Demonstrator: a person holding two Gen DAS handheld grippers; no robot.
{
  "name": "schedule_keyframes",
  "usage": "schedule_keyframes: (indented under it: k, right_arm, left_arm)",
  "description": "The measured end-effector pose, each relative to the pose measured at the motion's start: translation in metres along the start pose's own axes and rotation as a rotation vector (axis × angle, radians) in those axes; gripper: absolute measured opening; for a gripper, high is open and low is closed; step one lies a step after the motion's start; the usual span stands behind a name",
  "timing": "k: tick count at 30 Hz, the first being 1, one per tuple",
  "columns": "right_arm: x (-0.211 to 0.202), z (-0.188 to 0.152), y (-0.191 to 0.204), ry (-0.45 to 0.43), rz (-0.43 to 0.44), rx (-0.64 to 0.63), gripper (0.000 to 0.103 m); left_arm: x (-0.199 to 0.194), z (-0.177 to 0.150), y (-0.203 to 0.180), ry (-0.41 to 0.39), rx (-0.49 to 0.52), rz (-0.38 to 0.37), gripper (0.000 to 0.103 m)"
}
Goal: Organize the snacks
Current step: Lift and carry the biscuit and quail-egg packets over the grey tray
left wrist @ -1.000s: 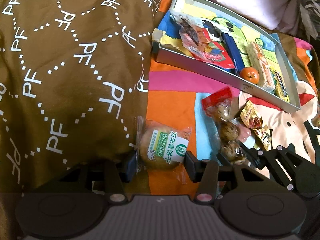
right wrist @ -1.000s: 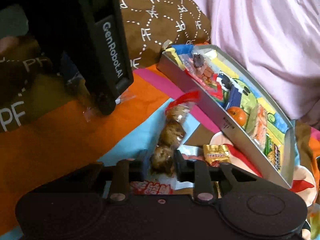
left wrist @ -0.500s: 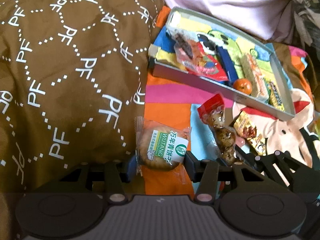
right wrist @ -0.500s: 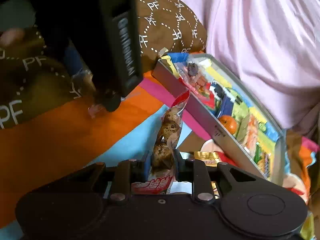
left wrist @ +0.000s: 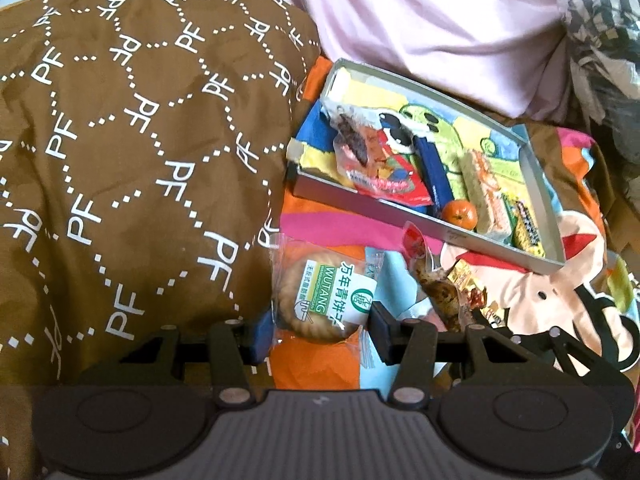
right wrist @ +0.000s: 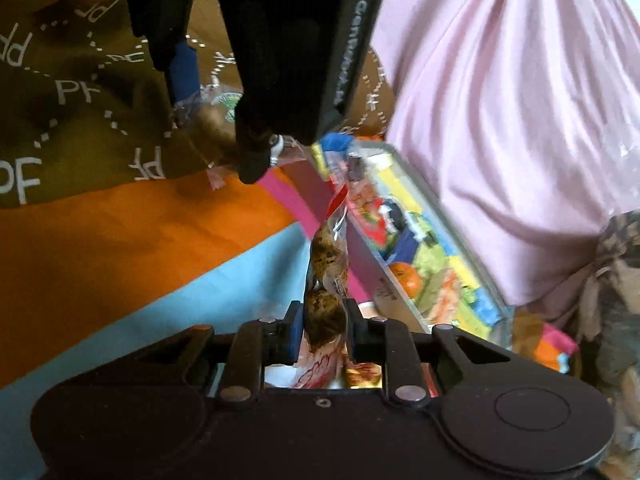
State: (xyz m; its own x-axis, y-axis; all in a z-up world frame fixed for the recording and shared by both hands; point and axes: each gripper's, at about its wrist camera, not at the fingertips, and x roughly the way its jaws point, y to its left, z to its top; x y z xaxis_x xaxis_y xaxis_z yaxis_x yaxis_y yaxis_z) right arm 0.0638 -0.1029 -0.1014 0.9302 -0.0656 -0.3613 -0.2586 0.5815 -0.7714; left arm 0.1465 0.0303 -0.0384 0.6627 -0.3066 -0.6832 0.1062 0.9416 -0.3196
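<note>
The left tool is clenched on a wrapped biscuit above the bedspread, the right tool grips a clear bag of brown snacks, and farther off the grey tray of snacks lies against the pink bedding.

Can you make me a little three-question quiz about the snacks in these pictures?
1. True or false: the left hand-held gripper holds a round biscuit in a clear wrapper with a green-and-white label.
2. What does the right hand-held gripper grip? A) the small orange fruit B) a long clear packet of brown speckled eggs with a red top C) a blue bar
3. Where is the small orange fruit?

Key: 1 true; 2 B; 3 inside the shallow grey cardboard tray.
</note>
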Motion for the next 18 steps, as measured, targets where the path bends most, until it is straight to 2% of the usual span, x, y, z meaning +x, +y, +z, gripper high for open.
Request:
schedule_keyframes:
  k: [12, 18]
  right_arm:
    - [0.001, -0.005, -0.054, 0.002, -0.125, 0.099, 0.022]
    - [0.0, -0.011, -0.062, -0.038, -0.168, 0.004, 0.022]
  left_arm:
    - [-0.009, 0.006, -0.014, -0.069, 0.006, -0.03, 0.054]
    - [-0.011, 0.006, -0.016, -0.078, 0.012, -0.03, 0.054]
